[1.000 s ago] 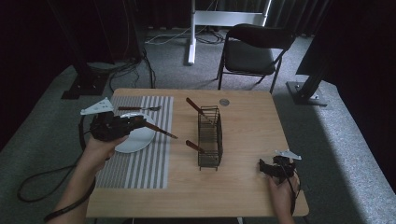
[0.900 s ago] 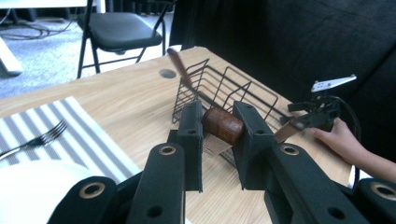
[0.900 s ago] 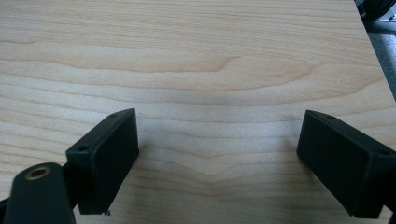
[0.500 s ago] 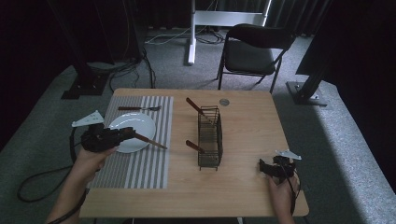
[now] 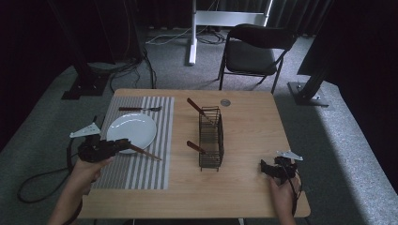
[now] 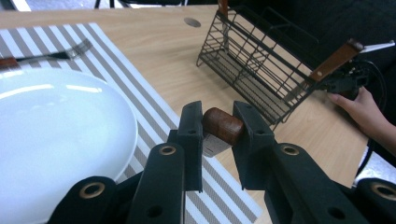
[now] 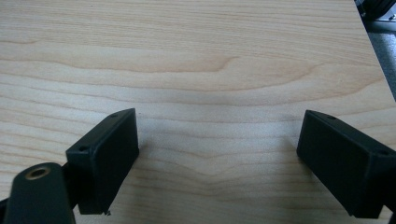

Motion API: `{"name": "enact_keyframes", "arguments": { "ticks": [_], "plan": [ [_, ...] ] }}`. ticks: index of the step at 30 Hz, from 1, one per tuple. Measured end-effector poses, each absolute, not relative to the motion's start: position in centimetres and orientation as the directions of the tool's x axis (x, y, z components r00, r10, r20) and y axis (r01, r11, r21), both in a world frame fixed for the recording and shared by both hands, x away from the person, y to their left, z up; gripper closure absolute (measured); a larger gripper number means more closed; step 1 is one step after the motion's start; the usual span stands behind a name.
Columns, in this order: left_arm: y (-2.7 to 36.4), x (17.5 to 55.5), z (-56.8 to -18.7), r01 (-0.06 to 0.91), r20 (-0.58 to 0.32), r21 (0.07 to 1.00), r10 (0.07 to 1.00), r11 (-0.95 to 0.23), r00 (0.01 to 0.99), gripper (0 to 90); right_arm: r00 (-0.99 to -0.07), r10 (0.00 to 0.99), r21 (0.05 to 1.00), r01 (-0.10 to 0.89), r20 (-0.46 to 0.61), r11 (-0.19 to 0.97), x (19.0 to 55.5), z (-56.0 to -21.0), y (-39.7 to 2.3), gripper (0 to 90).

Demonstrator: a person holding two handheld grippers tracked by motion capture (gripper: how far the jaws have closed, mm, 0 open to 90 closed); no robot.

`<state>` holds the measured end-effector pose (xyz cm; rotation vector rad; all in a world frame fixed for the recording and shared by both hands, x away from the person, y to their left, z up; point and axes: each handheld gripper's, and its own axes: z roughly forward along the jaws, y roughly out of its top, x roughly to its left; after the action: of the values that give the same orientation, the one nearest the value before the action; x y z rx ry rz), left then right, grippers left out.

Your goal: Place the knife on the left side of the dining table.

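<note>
Between left hand-held gripper (image 6: 219, 128) pads: wooden-handled utensil (image 6: 223, 125), probably knife

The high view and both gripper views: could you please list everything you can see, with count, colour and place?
Table: one, light wood, centre.
Placemat: one, grey-and-white striped, table's left part.
Plate: one, white, on the placemat.
Fork: one, brown handle, beyond the plate.
Wire basket: one, black, mid-table, two brown-handled utensils in it.
Knife: one, brown handle, near the plate, held.
Chair: one, black, behind the table.
Left gripper: black, shut on the knife handle.
Right gripper: black, open, near right corner.
</note>
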<state>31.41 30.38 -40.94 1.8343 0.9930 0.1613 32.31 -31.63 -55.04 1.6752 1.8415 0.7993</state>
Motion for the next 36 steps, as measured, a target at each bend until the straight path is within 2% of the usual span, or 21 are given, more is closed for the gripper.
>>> {"name": "enact_keyframes", "arguments": {
  "ticks": [13, 25, 26, 28, 32, 36],
  "plan": [
    [31.3, 30.8, -42.6, 0.593, -0.350, 0.792, 0.691, -0.142, 0.633, 74.7, -0.099, 0.995, 0.724, 0.688, 0.011, 0.060, 32.3, -55.0, -31.6, 12.0],
    [34.5, 30.2, -45.2, 0.678, -0.476, 0.733, 0.675, -0.050, 0.564, 74.4, -0.098, 0.995, 0.723, 0.688, 0.012, 0.060, 32.3, -55.0, -31.6, 12.0],
    [34.6, 30.2, -45.4, 0.685, -0.473, 0.727, 0.690, -0.044, 0.547, 78.3, -0.098, 0.995, 0.724, 0.688, 0.012, 0.059, 32.3, -55.0, -31.6, 12.0],
    [34.8, 30.3, -45.7, 0.696, -0.488, 0.718, 0.690, -0.032, 0.535, 78.4, -0.098, 0.995, 0.723, 0.688, 0.012, 0.060, 32.3, -55.0, -31.6, 12.0],
    [35.6, 30.3, -46.6, 0.715, -0.520, 0.699, 0.686, -0.001, 0.509, 77.4, -0.098, 0.995, 0.723, 0.688, 0.012, 0.060, 32.3, -55.0, -31.6, 12.0],
    [36.2, 30.4, -47.6, 0.744, -0.525, 0.668, 0.718, 0.015, 0.457, 72.4, -0.098, 0.995, 0.723, 0.688, 0.012, 0.060, 32.3, -55.0, -31.6, 12.0]
  ]
}}
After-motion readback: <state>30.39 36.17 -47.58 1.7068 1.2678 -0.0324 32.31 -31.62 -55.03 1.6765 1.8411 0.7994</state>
